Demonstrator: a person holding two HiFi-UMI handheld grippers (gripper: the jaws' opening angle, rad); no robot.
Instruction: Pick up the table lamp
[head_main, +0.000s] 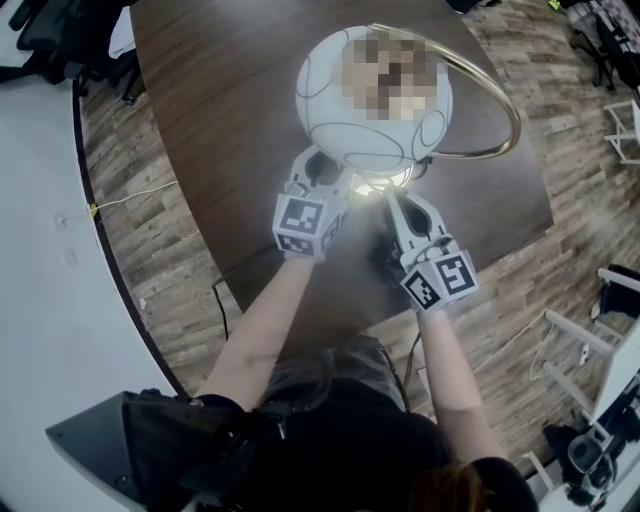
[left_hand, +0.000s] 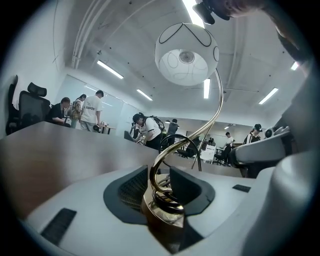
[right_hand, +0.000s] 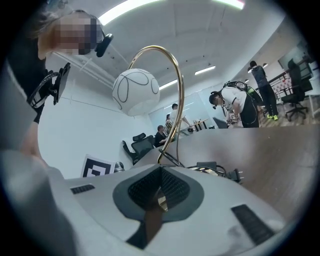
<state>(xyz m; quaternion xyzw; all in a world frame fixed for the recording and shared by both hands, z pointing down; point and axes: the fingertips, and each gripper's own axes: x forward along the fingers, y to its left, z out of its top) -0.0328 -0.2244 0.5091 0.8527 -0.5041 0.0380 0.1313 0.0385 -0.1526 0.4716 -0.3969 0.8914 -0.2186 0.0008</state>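
While the lamp (head_main: 372, 95) stands on the dark wooden table (head_main: 220, 120), its smooth white globe, traced with thin dark lines, hangs from a looping brass stem. The left gripper (left_hand: 161, 184) gapes around the round brass base, its ribbed pads clear of it. The right gripper (right_hand: 160, 189) is pinched on a thin sliver of brass there. From above, the globe hides the base and both jaw tips.

White left gripper (head_main: 330, 172), white right gripper (head_main: 398, 205), square-marker cubes (head_main: 305, 225), black short sleeves (head_main: 215, 408)
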